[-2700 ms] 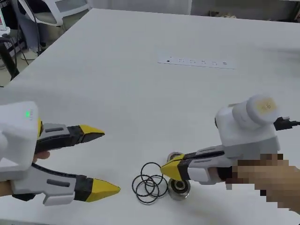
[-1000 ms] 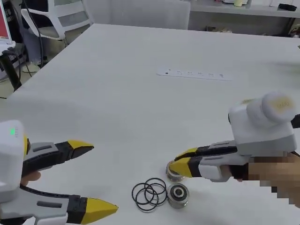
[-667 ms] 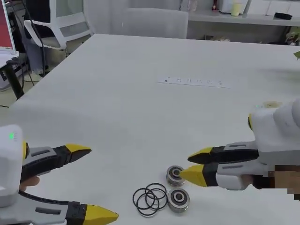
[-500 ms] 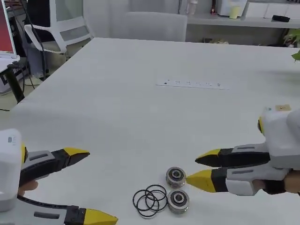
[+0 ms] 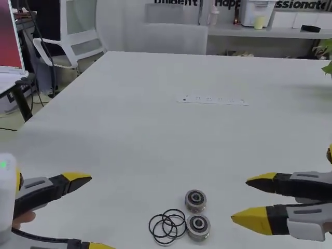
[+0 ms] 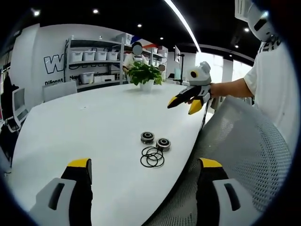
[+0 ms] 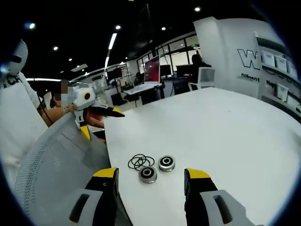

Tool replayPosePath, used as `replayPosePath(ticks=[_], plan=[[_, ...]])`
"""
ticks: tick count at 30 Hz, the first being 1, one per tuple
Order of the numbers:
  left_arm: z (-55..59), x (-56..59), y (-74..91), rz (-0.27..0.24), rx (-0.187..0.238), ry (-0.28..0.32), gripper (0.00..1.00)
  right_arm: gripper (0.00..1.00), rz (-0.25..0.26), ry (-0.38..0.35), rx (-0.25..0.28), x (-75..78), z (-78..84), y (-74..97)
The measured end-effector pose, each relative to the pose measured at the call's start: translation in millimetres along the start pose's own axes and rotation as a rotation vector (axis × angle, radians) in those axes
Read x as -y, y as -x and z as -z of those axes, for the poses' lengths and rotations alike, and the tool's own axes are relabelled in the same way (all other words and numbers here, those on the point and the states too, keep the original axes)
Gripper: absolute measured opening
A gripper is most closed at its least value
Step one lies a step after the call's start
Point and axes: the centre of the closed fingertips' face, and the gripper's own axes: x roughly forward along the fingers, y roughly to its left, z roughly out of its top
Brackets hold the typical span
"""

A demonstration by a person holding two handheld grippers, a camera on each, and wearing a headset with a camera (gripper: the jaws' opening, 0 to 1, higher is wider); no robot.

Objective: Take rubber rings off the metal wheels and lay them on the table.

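1. Starting at the right gripper (image 5: 241,199), I find its two yellow-tipped jaws spread apart with nothing between them. It hovers above the table (image 5: 155,135), to the right of the parts.
2. The left gripper (image 5: 97,212) is likewise spread wide and empty. It sits at the near left of the table in the head view.
3. Both grippers are well apart from the parts and from each other. Neither touches anything on the table.
4. Between the two grippers, near the front edge of the table, lie the two metal wheels: the far wheel (image 5: 195,199) and the near wheel (image 5: 197,226). Both lie flat, just beside each other, each with a dark hub facing up.
5. The rubber rings (image 5: 167,226) form a loose heap of thin black loops that overlap one another. The heap lies flat on the table, just left of the near wheel. I cannot tell whether it touches that wheel.
6. I cannot tell whether any ring sits on either wheel.
7. In the right gripper view, a mesh chair back (image 7: 61,160) stands at the table's edge, and the left gripper is beyond it.
8. Farther out, a white power strip (image 5: 212,99) lies flat at mid-table. An office chair (image 5: 78,41) stands off the far left corner. In the left gripper view, a potted plant (image 6: 143,74) stands at the far end of the table.
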Motion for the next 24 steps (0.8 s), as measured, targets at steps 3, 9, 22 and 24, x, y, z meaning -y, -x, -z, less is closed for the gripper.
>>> replayPosePath(ticks=[3, 9, 22, 24], plan=[[-1.5, -1.5, 0.6, -0.01, 0.011, 0.008, 0.92, 0.58, 0.016, -0.02, 0.016, 1.0, 5.6, 5.1], [-1.2, -1.6, 0.9, -0.014, 0.013, 0.019, 0.92, 0.67, 0.054, -0.071, -0.015, 5.3, 31.2, 14.8], [1.3, -2.7, 1.4, -0.024, 0.012, 0.05, 0.93, 0.79, 0.115, -0.139, -0.028, 7.7, 57.3, 31.4], [1.5, -3.1, 1.7, -0.028, 0.013, 0.055, 0.93, 0.81, 0.114, -0.141, -0.04, 5.8, 60.8, 31.7]])
